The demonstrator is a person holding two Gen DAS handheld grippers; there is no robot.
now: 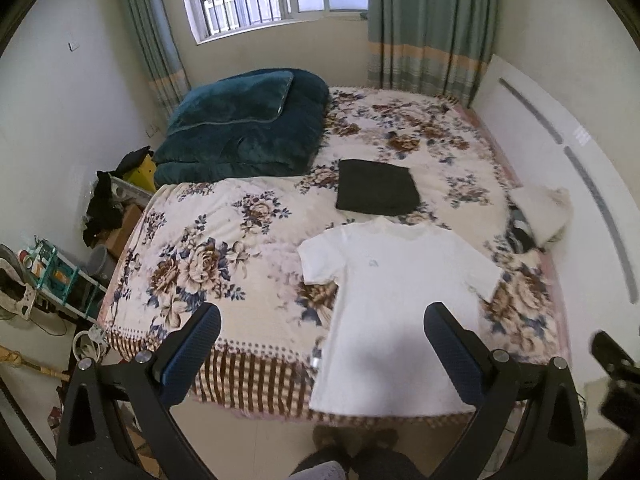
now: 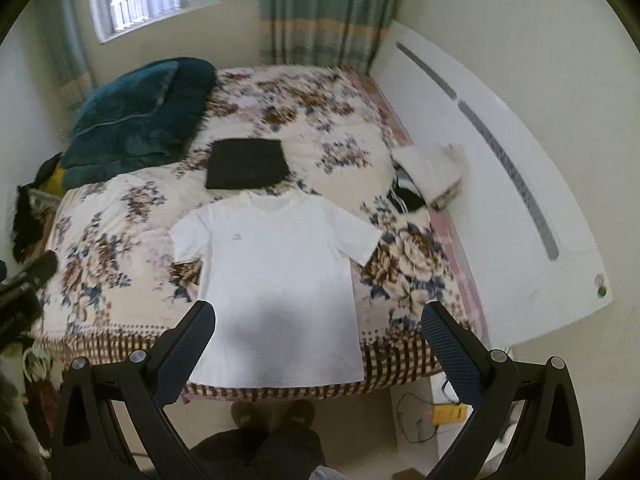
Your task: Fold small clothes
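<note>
A white short-sleeved T-shirt (image 1: pixel 396 300) (image 2: pixel 276 276) lies flat and spread out on the floral bedspread (image 1: pixel 224 240) (image 2: pixel 116 216), hem at the near bed edge, collar pointing away. Just beyond its collar sits a folded dark garment (image 1: pixel 376 188) (image 2: pixel 246 164). My left gripper (image 1: pixel 322 316) hovers open above the near edge of the bed, over the shirt's left side, holding nothing. My right gripper (image 2: pixel 320 316) hangs open above the shirt's hem, also empty. Each gripper shows at the edge of the other's view, blurred.
A folded teal quilt (image 1: pixel 244 128) (image 2: pixel 136 120) fills the bed's far left corner. A pile of white and dark clothes (image 1: pixel 540 216) (image 2: pixel 428 176) rests by the white headboard (image 1: pixel 560 168) (image 2: pixel 500 184) at right. Cluttered shelves (image 1: pixel 60 276) stand left of the bed. Slippered feet (image 2: pixel 272 412) stand below.
</note>
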